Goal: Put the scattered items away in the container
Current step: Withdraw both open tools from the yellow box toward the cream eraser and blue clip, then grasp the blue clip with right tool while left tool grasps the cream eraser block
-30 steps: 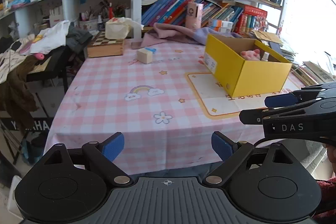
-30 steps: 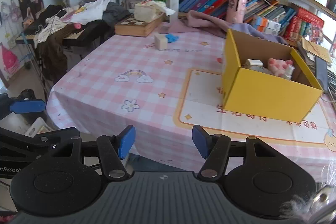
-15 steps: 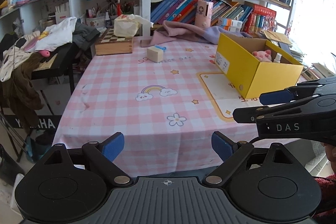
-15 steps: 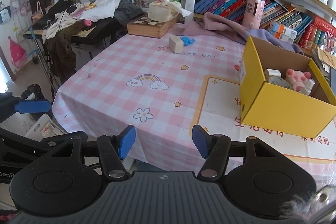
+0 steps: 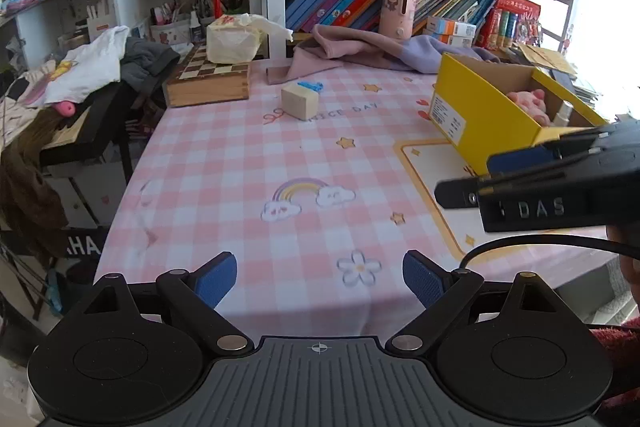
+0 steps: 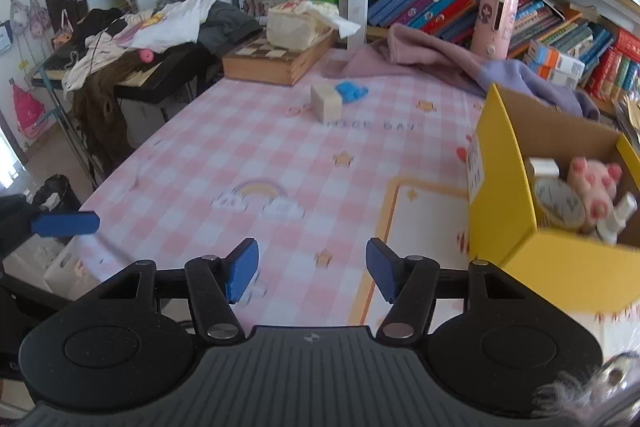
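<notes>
A cream block [image 5: 299,100] [image 6: 326,101] and a small blue item [image 5: 310,85] [image 6: 351,91] lie on the far part of the pink checked tablecloth [image 5: 248,163]. The yellow box [image 5: 480,115] [image 6: 504,211] stands on the right and holds a pink plush pig [image 6: 592,187], a tape roll [image 6: 558,201] and a small bottle. My left gripper [image 5: 319,281] is open and empty over the near table edge. My right gripper [image 6: 312,273] is open and empty beside the box; it also shows in the left wrist view [image 5: 560,183].
A wooden chess box [image 5: 208,83] with a tissue pack [image 5: 234,43] on it stands at the back left. A pink and lilac cloth [image 5: 360,47] lies at the back. Bookshelves run behind. A keyboard piled with clothes [image 6: 132,47] stands left of the table.
Both grippers have moved forward over the table toward the block and box. Both stay open and empty.
</notes>
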A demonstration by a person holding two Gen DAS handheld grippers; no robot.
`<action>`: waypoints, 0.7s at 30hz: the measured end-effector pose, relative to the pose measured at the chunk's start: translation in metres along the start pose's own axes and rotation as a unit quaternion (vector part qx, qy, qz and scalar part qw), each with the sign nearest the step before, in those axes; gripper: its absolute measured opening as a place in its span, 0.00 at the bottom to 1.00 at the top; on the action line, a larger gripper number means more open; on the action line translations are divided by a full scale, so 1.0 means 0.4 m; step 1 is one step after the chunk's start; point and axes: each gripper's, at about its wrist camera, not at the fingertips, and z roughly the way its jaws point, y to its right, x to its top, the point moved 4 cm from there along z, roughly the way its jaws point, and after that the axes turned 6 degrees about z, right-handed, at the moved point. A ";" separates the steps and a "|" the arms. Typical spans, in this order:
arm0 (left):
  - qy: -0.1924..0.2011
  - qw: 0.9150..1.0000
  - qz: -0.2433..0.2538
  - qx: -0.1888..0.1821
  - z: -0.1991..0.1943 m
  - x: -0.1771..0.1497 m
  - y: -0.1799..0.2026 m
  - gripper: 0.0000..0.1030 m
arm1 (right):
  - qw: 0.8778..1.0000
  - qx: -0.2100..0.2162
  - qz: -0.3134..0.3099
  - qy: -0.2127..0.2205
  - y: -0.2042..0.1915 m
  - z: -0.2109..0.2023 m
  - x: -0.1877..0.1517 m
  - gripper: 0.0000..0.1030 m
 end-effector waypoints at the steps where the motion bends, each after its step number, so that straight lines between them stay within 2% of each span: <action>1: 0.000 1.000 -0.001 0.001 0.011 0.013 -0.004 0.90 | 1.000 0.002 -0.001 0.000 0.006 0.011 0.016 0.57; 7: 0.004 1.000 -0.007 0.020 0.088 0.092 -0.033 0.90 | 1.000 0.010 0.011 -0.001 0.056 0.089 0.110 0.57; 13: 0.004 1.000 -0.012 0.022 0.176 0.165 -0.061 0.89 | 0.999 0.023 0.033 -0.007 0.105 0.177 0.197 0.57; 21: 0.012 0.999 0.008 0.029 0.301 0.269 -0.087 0.89 | 0.996 0.045 0.076 -0.014 0.155 0.315 0.318 0.57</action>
